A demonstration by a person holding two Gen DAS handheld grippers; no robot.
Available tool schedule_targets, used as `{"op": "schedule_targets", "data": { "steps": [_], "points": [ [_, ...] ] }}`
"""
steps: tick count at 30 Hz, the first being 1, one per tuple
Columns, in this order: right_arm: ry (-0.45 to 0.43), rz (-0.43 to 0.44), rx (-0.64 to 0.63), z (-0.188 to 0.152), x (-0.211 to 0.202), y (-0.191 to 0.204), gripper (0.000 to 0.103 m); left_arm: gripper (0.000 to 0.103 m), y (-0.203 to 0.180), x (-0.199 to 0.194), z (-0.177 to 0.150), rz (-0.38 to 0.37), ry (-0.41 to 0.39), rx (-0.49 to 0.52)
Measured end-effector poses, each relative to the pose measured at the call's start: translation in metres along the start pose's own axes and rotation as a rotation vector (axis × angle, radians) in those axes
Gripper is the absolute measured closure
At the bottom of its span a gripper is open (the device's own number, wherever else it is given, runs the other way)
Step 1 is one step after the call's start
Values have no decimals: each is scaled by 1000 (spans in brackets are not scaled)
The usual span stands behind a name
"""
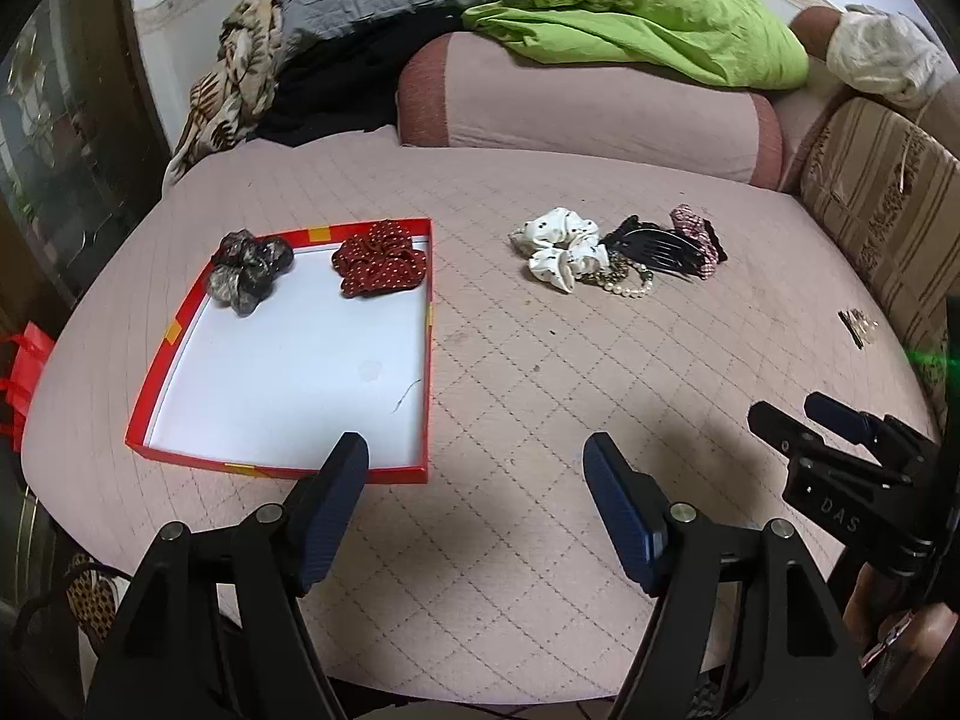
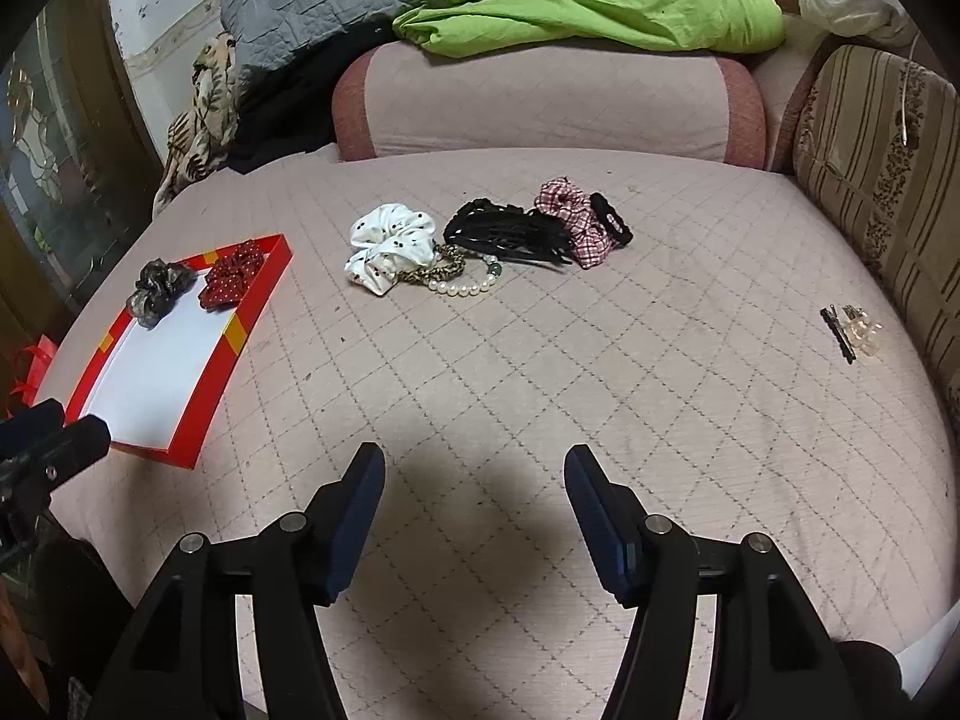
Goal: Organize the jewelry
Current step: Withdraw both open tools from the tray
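- Red tray (image 1: 428,324), white-lined, near the left edge of the quilted bed (image 1: 540,420); its far end holds a grey scrunchie (image 1: 249,270) and a red dotted scrunchie (image 1: 379,261).
- Loose heap, mid-bed toward the far edge: white scrunchie (image 2: 390,246), pearl bracelet (image 2: 465,288), black comb clip (image 2: 510,234), plaid scrunchie (image 2: 570,219) (all touching).
- Hairpins (image 2: 852,330), right edge.
- Left gripper (image 1: 477,462): fingers spread, empty.
- Right gripper (image 2: 474,471): fingers spread, empty.
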State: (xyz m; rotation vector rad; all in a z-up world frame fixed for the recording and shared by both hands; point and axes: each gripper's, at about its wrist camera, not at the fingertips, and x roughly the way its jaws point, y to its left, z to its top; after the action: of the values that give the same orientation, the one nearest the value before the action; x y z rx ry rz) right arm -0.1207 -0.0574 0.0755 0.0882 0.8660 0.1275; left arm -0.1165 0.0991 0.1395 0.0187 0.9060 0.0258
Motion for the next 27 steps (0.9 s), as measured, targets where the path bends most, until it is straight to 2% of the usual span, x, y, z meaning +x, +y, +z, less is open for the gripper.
{"op": "schedule_targets", "data": {
  "steps": [13, 27],
  "points": [
    [6, -12, 36, 1, 4, -11, 35, 30, -6, 8, 0, 26, 12, 34],
    [32, -34, 69, 15, 32, -34, 34, 30, -8, 47, 8, 49, 82, 55]
  ]
}}
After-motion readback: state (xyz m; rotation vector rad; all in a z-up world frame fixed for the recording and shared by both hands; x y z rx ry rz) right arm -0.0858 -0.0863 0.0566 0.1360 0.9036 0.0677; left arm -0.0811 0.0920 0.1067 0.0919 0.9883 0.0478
